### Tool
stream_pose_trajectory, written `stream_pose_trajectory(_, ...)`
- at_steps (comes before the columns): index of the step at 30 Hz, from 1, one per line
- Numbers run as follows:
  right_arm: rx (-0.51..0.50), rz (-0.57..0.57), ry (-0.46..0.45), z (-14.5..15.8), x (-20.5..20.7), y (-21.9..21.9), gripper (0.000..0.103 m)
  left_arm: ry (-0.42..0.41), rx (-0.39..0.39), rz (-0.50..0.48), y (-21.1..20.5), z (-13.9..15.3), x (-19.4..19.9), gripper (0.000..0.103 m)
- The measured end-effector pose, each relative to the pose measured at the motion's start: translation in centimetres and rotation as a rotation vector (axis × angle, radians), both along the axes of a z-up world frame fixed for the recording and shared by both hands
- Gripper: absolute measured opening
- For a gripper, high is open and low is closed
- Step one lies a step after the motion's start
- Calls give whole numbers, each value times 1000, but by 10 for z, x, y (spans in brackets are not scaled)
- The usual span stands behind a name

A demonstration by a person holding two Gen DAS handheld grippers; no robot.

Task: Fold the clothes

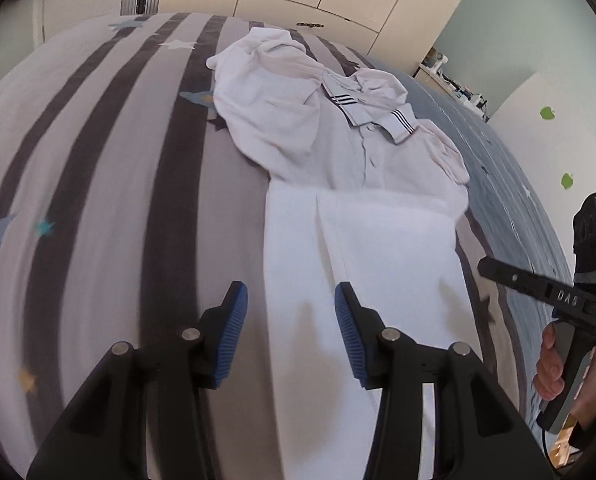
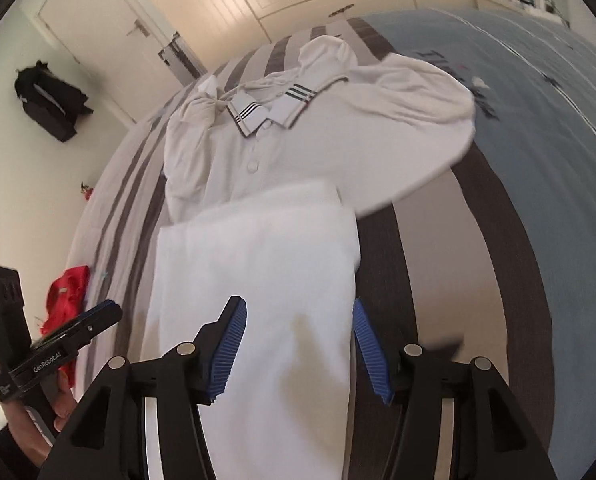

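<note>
Left gripper [image 1: 291,330] and right gripper [image 2: 298,346], both wide and empty, above white polo shirt [image 2: 282,152] on striped bed [image 1: 98,200], lower part doubled up; mid-fold apparently, crumpled sleeves needing smoothing inward.

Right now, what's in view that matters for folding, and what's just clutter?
Job:
- white polo shirt, hem already folded up over its body
- left gripper, jaws open
- right gripper, jaws open

Lying about:
- red garment at the bed's edge
- black bag by the door
- striped bedspread
</note>
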State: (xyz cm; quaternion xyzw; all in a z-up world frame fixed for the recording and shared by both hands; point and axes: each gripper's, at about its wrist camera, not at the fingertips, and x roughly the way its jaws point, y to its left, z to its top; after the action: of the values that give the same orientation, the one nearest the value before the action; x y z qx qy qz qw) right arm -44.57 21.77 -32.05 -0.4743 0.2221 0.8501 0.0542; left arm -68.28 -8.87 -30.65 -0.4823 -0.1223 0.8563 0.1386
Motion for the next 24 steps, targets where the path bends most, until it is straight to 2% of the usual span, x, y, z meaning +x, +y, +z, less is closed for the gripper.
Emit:
stream_pose_trajectory(4, 14, 3, -6, -3, -38, 13, 52, -11, -20, -6, 10, -10, -24, 42)
stream_pose_trajectory(12, -53, -8, -28, -30, -46, 31, 52, -41, 17, -41, 19, -22, -51, 43)
stream_pose_trajectory(13, -60, -7, -25, -31, -47, 32, 51, -38, 19, -45, 21, -21, -52, 44)
stream_pose_trajectory(14, -61, -6, -24, -31, -48, 31, 51, -31, 19, -51, 23, -20, -53, 51)
stream_pose_trajectory(15, -60, -4, -24, -31, -49, 31, 50, -24, -2, -55, 26, -20, -54, 54)
stream_pose_trajectory(18, -55, 3, -25, -31, -54, 30, 25, -36, -80, -47, 31, -29, -60, 55)
stream_pose_trajectory(20, -53, 7, -25, -31, -57, 30, 23, -49, -81, -35, 29, -32, -63, 55)
stream_pose_trajectory(22, -54, 5, -27, -30, -58, 30, 19, -28, -117, -50, 31, -30, -61, 56)
stream_pose_trajectory(24, -21, -13, -48, -29, -61, 31, 20, -26, -127, -39, 29, -31, -60, 62)
